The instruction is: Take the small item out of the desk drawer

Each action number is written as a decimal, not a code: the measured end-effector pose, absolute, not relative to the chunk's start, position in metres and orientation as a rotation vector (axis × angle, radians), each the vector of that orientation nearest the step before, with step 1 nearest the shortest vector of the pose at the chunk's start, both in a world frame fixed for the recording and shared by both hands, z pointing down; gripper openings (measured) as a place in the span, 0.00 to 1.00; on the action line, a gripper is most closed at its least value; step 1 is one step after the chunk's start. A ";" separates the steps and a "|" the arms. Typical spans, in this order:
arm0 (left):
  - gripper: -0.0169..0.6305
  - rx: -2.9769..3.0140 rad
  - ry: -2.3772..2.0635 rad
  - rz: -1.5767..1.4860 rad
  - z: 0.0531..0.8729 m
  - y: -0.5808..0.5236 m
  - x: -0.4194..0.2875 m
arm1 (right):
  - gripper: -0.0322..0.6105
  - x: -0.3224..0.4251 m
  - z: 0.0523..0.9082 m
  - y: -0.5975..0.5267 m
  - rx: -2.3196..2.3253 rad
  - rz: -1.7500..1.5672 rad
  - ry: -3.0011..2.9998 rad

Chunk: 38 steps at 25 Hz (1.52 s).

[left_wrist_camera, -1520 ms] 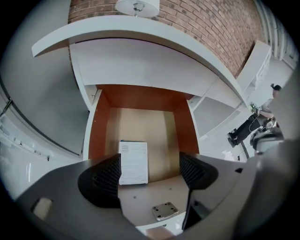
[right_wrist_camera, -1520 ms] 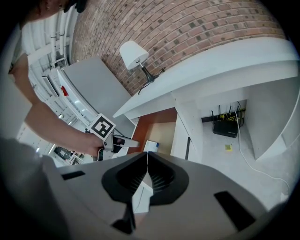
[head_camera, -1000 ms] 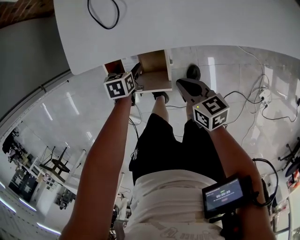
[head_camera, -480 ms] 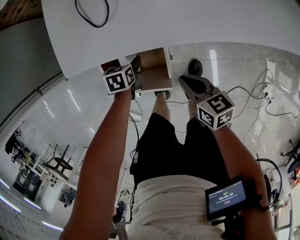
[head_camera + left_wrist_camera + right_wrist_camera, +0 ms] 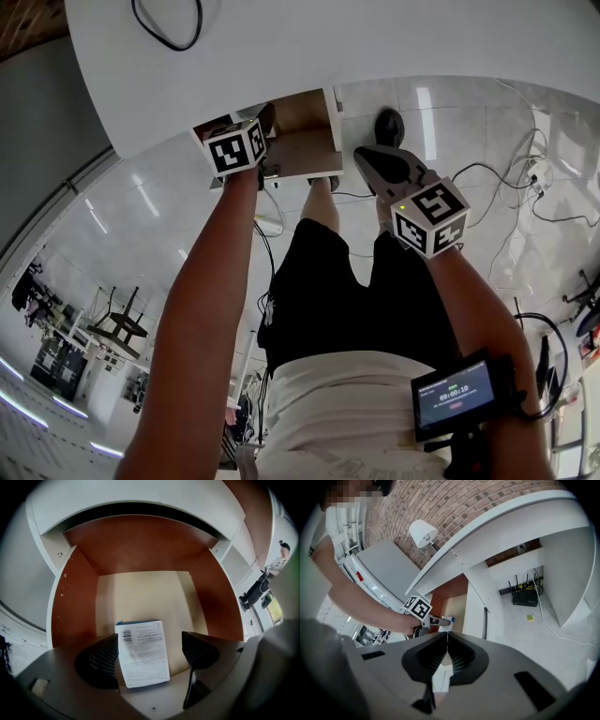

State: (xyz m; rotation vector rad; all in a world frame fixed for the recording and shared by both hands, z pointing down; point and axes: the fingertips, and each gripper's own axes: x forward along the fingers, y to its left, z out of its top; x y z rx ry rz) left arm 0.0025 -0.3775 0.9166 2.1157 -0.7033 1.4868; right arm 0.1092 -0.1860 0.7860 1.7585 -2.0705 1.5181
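The desk drawer (image 5: 140, 597) stands pulled out, with red-brown walls and a pale bottom. A small white box (image 5: 143, 653) with a barcode and a blue edge lies flat on that bottom. My left gripper (image 5: 150, 654) points steeply down into the drawer with the box between its jaws. The jaws have just been opening; the right pad (image 5: 197, 648) stands clear of the box. In the head view the left gripper (image 5: 262, 131) dips into the drawer (image 5: 305, 145). My right gripper (image 5: 375, 169) hovers right of the drawer, shut and empty (image 5: 447, 637).
The white desk top (image 5: 375, 37) overhangs the drawer, with a black cable loop (image 5: 164, 23) on it. The drawer's white front (image 5: 476, 611) faces the right gripper. The person's legs and shoes (image 5: 387, 124) stand below. Cables (image 5: 525, 187) and a router (image 5: 525, 597) lie on the floor.
The left gripper has sunk deeper into the drawer. The right gripper has stayed where it was.
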 end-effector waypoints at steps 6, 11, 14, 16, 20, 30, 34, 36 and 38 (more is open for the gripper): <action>0.65 2.075 -0.761 1.530 0.935 -0.383 -0.002 | 0.06 0.113 0.795 -0.180 1.761 1.527 -2.050; 0.66 2.049 -0.765 1.535 0.943 -0.389 -0.008 | 0.06 0.112 0.797 -0.177 1.752 1.526 -2.043; 0.66 2.026 -0.754 1.543 0.948 -0.389 -0.010 | 0.06 0.114 0.800 -0.177 1.755 1.530 -2.037; 0.66 2.016 -0.750 1.543 0.951 -0.389 -0.010 | 0.06 0.116 0.801 -0.177 1.757 1.529 -2.035; 0.66 2.021 -0.749 1.558 0.952 -0.388 -0.005 | 0.06 0.119 0.802 -0.177 1.769 1.531 -2.028; 0.64 2.038 -0.738 1.580 0.952 -0.385 0.000 | 0.06 0.120 0.803 -0.180 1.779 1.529 -2.023; 0.64 2.040 -0.706 1.619 0.952 -0.380 -0.005 | 0.06 0.118 0.802 -0.180 1.778 1.532 -2.026; 0.63 2.048 -0.702 1.622 0.950 -0.380 -0.009 | 0.06 0.116 0.801 -0.181 1.773 1.527 -2.032; 0.63 2.061 -0.703 1.608 0.947 -0.380 -0.010 | 0.06 0.114 0.800 -0.182 1.770 1.521 -2.040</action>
